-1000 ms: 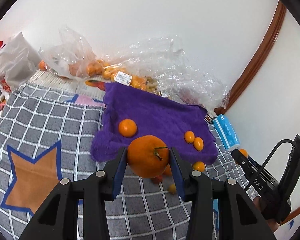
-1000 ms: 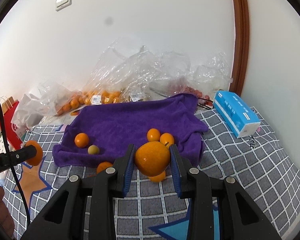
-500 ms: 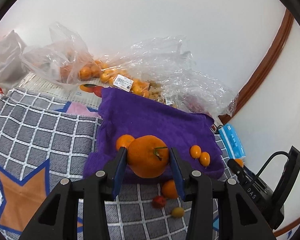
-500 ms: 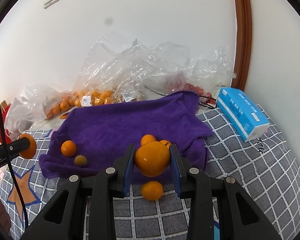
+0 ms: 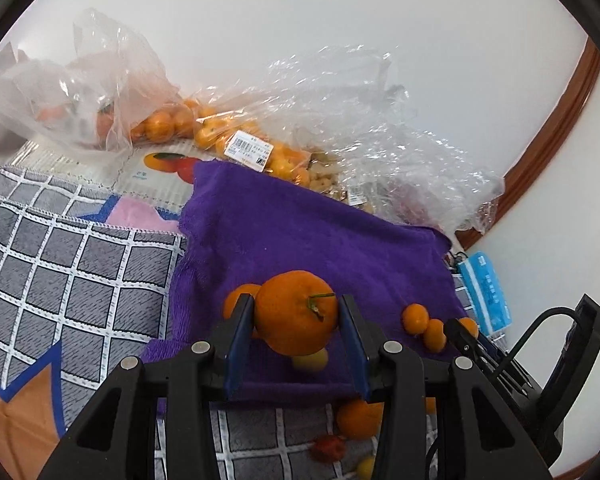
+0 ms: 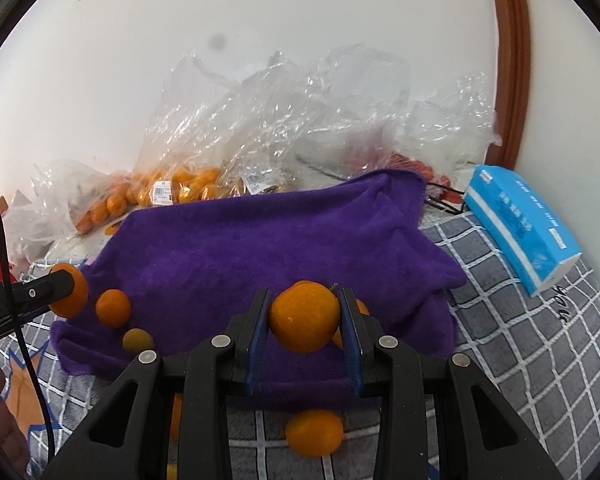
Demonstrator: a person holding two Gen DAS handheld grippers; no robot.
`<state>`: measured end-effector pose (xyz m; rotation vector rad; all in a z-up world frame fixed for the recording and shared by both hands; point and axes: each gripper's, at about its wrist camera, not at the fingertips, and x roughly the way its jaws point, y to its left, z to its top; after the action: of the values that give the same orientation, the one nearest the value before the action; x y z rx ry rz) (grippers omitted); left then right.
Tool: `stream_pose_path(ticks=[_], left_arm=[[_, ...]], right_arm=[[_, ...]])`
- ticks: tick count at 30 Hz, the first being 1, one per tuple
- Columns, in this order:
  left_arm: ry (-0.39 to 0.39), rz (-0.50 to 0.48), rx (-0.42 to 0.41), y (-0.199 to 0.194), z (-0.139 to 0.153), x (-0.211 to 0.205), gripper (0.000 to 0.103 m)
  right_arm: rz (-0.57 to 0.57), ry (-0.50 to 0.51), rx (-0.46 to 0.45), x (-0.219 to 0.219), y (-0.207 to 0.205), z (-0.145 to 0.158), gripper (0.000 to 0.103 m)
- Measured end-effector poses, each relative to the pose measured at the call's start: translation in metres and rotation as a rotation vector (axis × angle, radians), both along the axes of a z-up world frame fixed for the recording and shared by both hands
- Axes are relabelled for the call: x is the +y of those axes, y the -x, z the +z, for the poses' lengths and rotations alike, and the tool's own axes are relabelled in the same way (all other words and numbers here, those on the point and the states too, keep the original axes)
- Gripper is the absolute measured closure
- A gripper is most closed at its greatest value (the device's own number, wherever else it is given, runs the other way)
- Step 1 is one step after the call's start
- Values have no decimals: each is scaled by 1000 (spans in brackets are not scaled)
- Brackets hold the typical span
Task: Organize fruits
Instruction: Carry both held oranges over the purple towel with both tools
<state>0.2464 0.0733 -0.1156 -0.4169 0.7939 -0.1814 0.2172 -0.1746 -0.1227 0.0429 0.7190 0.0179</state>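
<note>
A: Two grippers are in view. State the left one.

B: The left gripper (image 5: pixel 296 334) is clamped on a large orange with a green stem (image 5: pixel 296 312); both blue pads press its sides. The fruit is held above the near part of the purple towel (image 5: pixel 300 236).

A: And the right?

B: The right gripper (image 6: pixel 305 330) is clamped on a smooth orange (image 6: pixel 304 317), also over the near edge of the purple towel (image 6: pixel 260 248).

A: Loose fruit on the towel?

B: In the right wrist view, a small orange (image 6: pixel 113 308) and a dull yellow-green fruit (image 6: pixel 138 340) lie near the towel's left corner. In the left wrist view, two small oval oranges (image 5: pixel 424 326) touch each other near its right edge.

A: Off the towel?

B: One orange (image 6: pixel 314 432) lies on the grey checked cloth (image 6: pixel 520 340), just in front of the towel edge. In the left wrist view a small red fruit (image 5: pixel 328 447) lies on that cloth too.

A: Surroundings?

B: Clear plastic bags (image 6: pixel 292 120) holding more oranges lie behind the towel against the wall. A blue tissue pack (image 6: pixel 520 228) lies to the right.
</note>
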Motion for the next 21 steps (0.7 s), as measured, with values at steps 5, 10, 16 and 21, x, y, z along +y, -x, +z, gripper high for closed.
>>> stream_pose_path(ticks=[5, 10, 16, 21], left_arm=[[1, 4, 32, -6, -16, 0, 63], [12, 3, 1, -5, -19, -1, 62], [35, -22, -3, -7, -21, -2, 62], [29, -55, -11, -7, -22, -9, 62]], right_arm=[[5, -23, 34, -3, -6, -17, 69], [33, -20, 39, 0, -7, -25, 69], [46, -1, 51, 4, -8, -30, 69], [43, -18, 68, 1, -11, -33, 69]])
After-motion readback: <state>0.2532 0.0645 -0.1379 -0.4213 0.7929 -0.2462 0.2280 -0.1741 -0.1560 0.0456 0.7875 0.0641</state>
